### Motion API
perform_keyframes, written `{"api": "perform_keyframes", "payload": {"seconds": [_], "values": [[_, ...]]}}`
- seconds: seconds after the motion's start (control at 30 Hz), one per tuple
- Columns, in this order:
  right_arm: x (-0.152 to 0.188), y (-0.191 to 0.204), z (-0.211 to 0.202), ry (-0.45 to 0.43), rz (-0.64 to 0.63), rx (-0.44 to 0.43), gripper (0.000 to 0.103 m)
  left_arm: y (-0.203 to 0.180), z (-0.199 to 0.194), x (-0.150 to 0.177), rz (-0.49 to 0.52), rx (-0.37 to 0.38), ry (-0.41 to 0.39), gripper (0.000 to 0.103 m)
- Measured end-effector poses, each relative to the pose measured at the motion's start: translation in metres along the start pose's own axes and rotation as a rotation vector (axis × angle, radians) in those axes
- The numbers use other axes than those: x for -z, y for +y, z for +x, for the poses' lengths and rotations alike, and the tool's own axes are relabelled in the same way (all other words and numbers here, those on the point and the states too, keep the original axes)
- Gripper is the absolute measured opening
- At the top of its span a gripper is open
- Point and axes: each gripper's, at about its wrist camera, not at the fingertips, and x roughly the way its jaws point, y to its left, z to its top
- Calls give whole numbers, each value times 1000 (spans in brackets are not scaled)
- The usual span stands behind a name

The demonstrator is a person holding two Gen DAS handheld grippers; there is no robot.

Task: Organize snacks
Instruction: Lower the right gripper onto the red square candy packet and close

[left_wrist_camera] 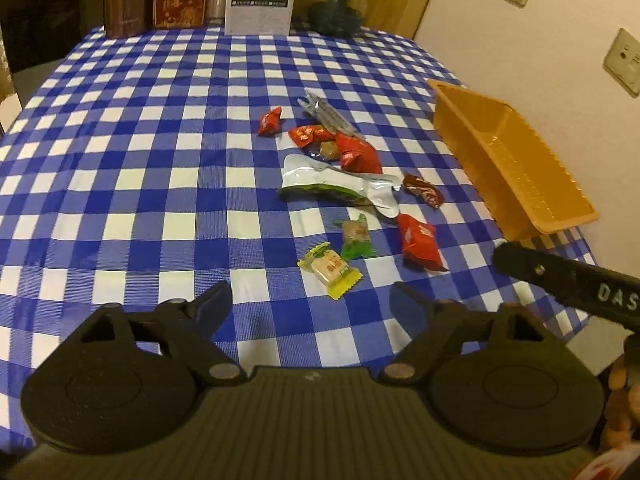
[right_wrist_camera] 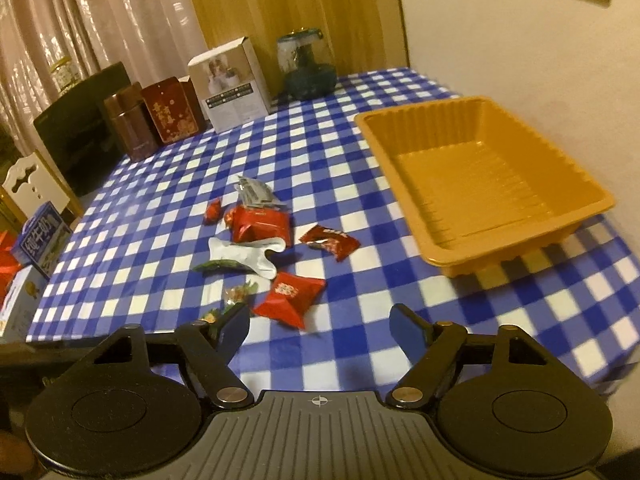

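Several wrapped snacks lie scattered on the blue-and-white checked tablecloth [left_wrist_camera: 140, 168]: a yellow candy [left_wrist_camera: 330, 269], a green candy [left_wrist_camera: 356, 237], red packets [left_wrist_camera: 420, 242] [right_wrist_camera: 289, 298], a white-and-green pouch [left_wrist_camera: 336, 182] [right_wrist_camera: 244, 256], a dark red packet [right_wrist_camera: 330, 241] and silver sachets [left_wrist_camera: 328, 114]. An empty orange tray [left_wrist_camera: 516, 168] [right_wrist_camera: 484, 188] stands at the table's right edge. My left gripper [left_wrist_camera: 310, 308] is open and empty, just short of the yellow candy. My right gripper [right_wrist_camera: 320, 330] is open and empty, near the closest red packet.
Tins [right_wrist_camera: 132, 124], a red box [right_wrist_camera: 172, 110], a white carton [right_wrist_camera: 236, 84] and a glass jar [right_wrist_camera: 306, 66] line the far edge. A wall runs behind the tray. Boxes [right_wrist_camera: 40, 240] sit off the table's left. The right tool's black body [left_wrist_camera: 568, 284] shows in the left view.
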Motion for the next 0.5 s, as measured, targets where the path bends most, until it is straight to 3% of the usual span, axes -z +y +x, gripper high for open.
{"api": "perform_keyframes", "payload": {"seconds": [0.2,0.5], "values": [[-7,6,35,22,23,-24,65,9,15,-2,-23,4,6,70],[-5,11,83,84,26,-7,52,17,28,-2,-58,31,12,69]]}}
